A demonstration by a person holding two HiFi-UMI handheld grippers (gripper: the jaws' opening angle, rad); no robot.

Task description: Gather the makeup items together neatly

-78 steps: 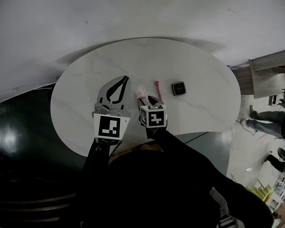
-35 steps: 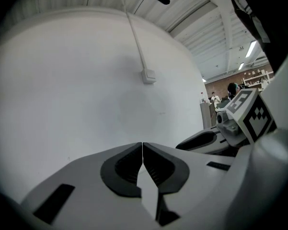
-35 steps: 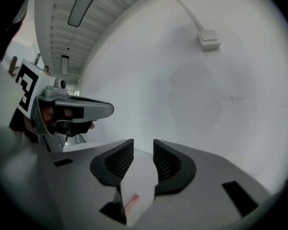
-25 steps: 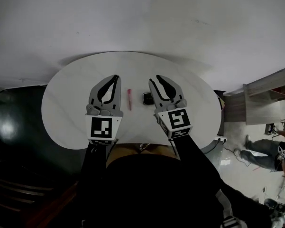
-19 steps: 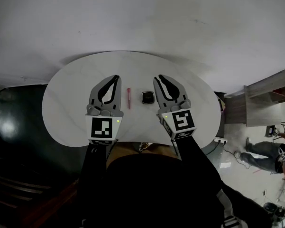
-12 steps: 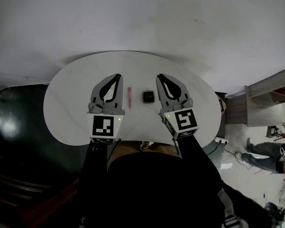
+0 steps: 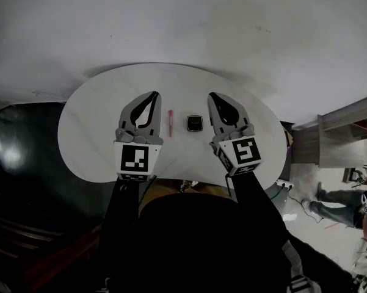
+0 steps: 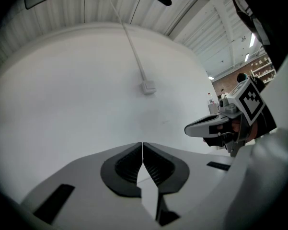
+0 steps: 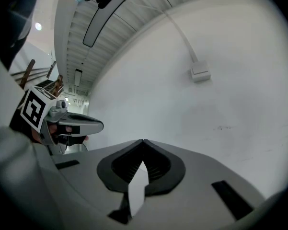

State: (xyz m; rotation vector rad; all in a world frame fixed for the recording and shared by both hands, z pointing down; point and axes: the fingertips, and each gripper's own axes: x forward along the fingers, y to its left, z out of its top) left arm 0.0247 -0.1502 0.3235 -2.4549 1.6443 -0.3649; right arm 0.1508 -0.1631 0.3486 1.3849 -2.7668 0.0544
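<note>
A slim pink makeup stick (image 7: 171, 118) and a small black square compact (image 7: 195, 123) lie side by side near the middle of the white oval table (image 7: 91, 133). My left gripper (image 7: 155, 94) hovers just left of the stick. Its jaws are shut with nothing between them, the tips meeting in the left gripper view (image 8: 142, 143). My right gripper (image 7: 212, 95) is just right of the compact. Its jaws are closing and the tips now meet (image 9: 143, 141), with nothing held. Neither gripper touches an item. Both gripper views look at a white wall, so the items are hidden there.
A cable with a small box (image 8: 147, 86) runs down the white wall behind the table. A wooden unit (image 7: 348, 133) stands at the right, and a person (image 7: 345, 195) is on the floor beyond it. Dark flooring lies to the left.
The right gripper's jaws have closed from partly open to shut. Both grippers have shifted slightly outward and forward beside the two items, which have not moved on the table.
</note>
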